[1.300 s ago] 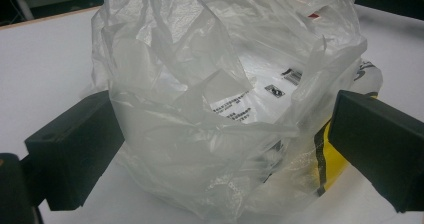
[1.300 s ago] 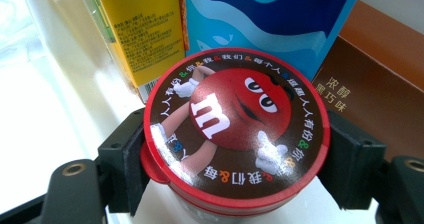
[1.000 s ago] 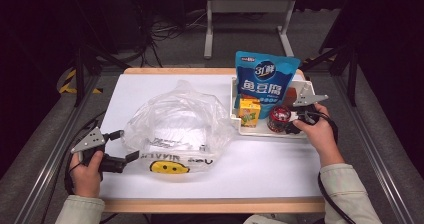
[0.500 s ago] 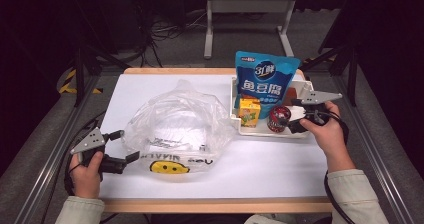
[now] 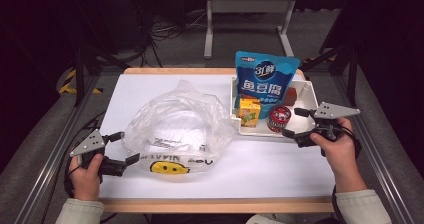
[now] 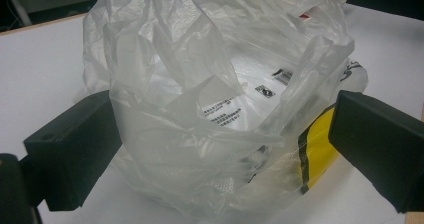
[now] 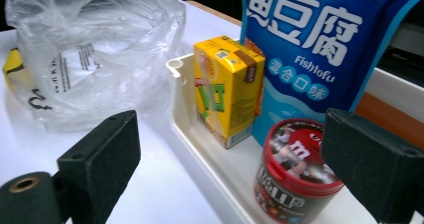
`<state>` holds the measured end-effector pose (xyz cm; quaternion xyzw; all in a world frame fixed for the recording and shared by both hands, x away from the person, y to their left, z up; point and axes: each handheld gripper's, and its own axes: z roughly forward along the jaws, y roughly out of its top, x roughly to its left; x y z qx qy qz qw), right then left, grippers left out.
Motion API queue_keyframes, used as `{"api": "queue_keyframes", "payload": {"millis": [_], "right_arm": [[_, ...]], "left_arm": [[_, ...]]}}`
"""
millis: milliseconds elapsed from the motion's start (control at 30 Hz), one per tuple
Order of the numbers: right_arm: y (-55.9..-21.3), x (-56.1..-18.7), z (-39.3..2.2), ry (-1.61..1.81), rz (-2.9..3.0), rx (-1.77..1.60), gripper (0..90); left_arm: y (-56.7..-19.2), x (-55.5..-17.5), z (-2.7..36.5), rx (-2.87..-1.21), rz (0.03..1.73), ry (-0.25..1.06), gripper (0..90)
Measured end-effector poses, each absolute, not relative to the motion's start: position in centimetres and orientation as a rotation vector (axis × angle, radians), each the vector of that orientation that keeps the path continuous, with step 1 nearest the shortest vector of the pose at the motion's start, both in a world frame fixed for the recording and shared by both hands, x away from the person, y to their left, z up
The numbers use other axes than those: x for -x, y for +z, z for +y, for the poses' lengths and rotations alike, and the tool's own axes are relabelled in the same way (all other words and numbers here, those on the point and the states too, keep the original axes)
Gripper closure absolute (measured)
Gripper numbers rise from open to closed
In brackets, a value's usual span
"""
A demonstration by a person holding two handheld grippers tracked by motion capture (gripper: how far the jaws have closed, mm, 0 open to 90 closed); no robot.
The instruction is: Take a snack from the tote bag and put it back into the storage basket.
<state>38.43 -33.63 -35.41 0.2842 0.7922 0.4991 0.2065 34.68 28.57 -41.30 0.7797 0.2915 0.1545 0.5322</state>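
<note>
Clear crinkly plastic bag (image 5: 175,126) is sitting between the left gripper's (image 5: 121,147) spread jaws, mouth ready for packing; right gripper (image 5: 295,122) is hanging released beside the round red candy tub (image 5: 279,118).

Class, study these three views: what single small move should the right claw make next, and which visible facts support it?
Probably ease the right claw forward and shut it on the red candy tub. Its jaws stand open beside the tub in the white tray, while the left claw brackets the plastic bag edge, apparently ready for packing.
</note>
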Motion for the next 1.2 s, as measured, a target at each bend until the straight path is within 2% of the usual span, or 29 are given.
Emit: {"api": "queue_keyframes", "payload": {"millis": [367,967,1200], "right_arm": [[-38.3,-35.4,-33.7,1.455,2.152,-0.825,11.3],[-42.6,-35.2,-34.1,1.459,2.101,-0.870,11.5],[-43.1,-35.4,-33.9,1.427,2.119,-0.917,9.6]], "left_arm": [[-41.3,-34.6,28.6,-1.854,0.697,0.365,2.2],[-41.2,-34.6,28.7,-1.834,0.666,0.372,2.0],[-41.3,-34.6,28.7,-1.832,0.668,0.368,1.9]]}}
